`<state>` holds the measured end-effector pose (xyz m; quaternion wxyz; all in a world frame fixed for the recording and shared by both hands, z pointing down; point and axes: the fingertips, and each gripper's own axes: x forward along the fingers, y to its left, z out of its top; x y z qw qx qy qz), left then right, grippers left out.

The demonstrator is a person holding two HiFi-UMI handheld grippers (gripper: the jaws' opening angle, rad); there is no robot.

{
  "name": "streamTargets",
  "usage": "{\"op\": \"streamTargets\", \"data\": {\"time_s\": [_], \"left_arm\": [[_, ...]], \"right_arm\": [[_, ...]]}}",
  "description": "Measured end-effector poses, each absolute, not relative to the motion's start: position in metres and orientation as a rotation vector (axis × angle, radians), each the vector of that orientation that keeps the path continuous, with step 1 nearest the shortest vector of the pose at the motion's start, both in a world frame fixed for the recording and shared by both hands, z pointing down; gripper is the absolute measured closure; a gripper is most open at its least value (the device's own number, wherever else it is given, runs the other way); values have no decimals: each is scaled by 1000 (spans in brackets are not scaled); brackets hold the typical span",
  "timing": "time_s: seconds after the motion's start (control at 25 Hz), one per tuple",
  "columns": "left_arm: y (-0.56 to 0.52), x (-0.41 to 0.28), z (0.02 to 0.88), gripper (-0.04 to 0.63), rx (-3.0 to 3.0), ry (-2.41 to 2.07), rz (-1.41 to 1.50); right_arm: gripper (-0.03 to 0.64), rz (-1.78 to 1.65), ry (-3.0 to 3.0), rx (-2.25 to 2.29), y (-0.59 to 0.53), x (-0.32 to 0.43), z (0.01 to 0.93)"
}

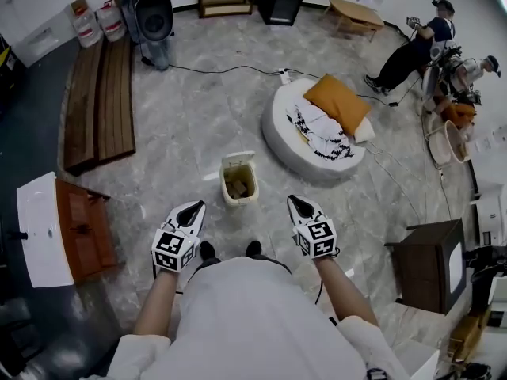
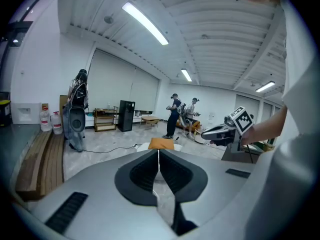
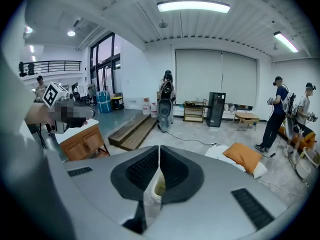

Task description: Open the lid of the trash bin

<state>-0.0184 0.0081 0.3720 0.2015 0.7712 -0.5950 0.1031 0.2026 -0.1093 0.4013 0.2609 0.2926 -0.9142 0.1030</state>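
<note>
Now | trash bin (image 1: 241, 190) lid (image 1: 238, 161) up | ahead, clear of left fingers (image 1: 191, 212), right fingers (image 1: 299, 207)

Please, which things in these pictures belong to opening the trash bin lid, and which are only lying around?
Belong to the job: trash bin; its lid, already up; left gripper and right gripper, both shut, empty.

Only lying around: round white bed, orange pillow, wooden planks, wooden cabinet, black cable.
</note>
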Motion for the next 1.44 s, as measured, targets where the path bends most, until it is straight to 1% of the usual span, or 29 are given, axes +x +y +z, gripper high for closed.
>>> {"op": "streamTargets", "data": {"time_s": [0.44,1.44], "left_arm": [[9,3,363,574,2083,-1755,255],[-3,6,357,574,2107,-1753,273]], "right_arm": [[584,243,-2534,748,-124,227,387],[584,242,-2570,753,-131,220,379]]}}
